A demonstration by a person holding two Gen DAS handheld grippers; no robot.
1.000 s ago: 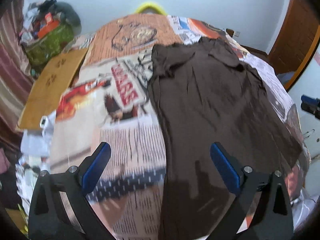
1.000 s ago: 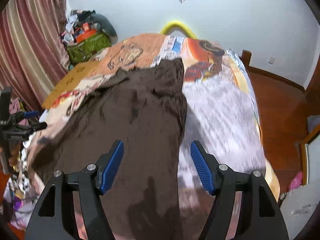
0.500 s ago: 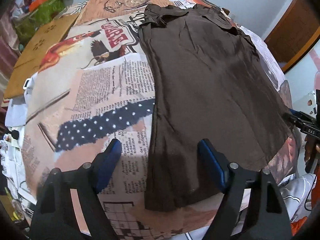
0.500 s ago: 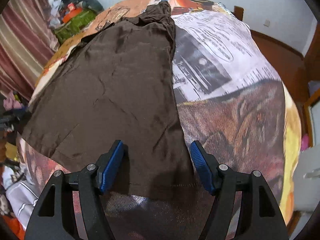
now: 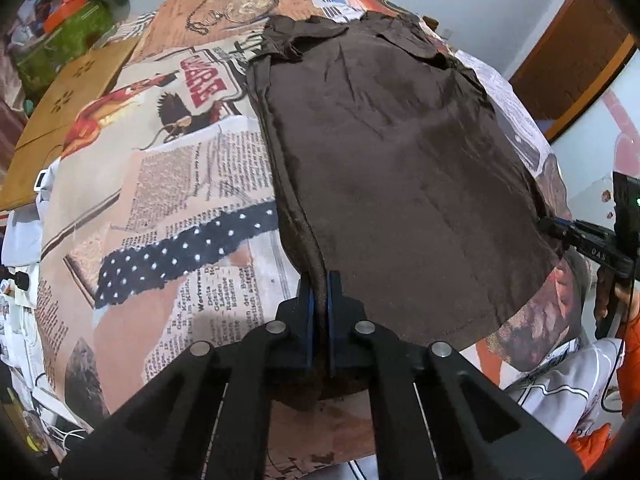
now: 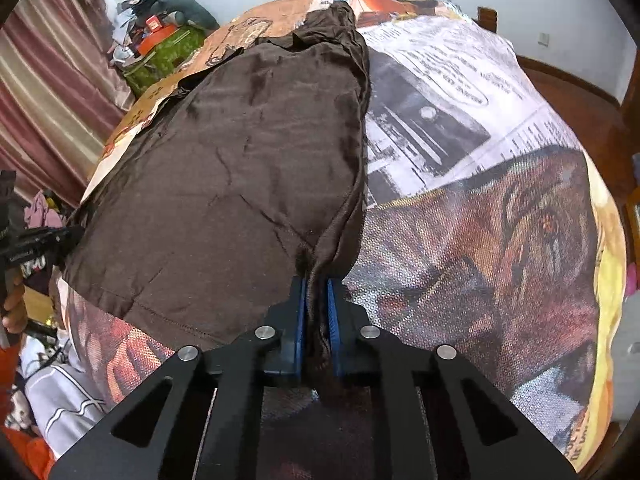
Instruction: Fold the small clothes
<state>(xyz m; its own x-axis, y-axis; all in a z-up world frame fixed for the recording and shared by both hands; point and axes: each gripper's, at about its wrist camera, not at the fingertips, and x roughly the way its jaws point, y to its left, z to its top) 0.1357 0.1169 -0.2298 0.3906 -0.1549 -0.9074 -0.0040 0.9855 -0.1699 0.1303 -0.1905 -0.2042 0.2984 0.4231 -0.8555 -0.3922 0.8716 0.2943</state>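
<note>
A dark brown garment [image 5: 400, 160] lies spread flat on a bed cover [image 5: 180, 200] printed with newspaper and pictures. My left gripper [image 5: 318, 280] is shut on the garment's near left corner, with a ridge of cloth pinched between its blue pads. In the right wrist view the same garment [image 6: 240, 160] fills the left half. My right gripper [image 6: 316, 284] is shut on the near right corner, cloth bunched between the pads. Each gripper also appears at the edge of the other's view: the right gripper [image 5: 560, 234], the left gripper [image 6: 60, 238].
A flat cardboard box [image 5: 72, 100] lies at the bed's left side, with a clutter pile and green bag [image 6: 168, 52] beyond it. Striped curtains [image 6: 48, 100] hang at left. A wooden door [image 5: 572, 60] stands at right. The person's white and orange clothing [image 5: 560, 380] is near the hem.
Both grippers dropped to the garment's near hem and went from wide open to shut, each pinching a corner of the cloth.
</note>
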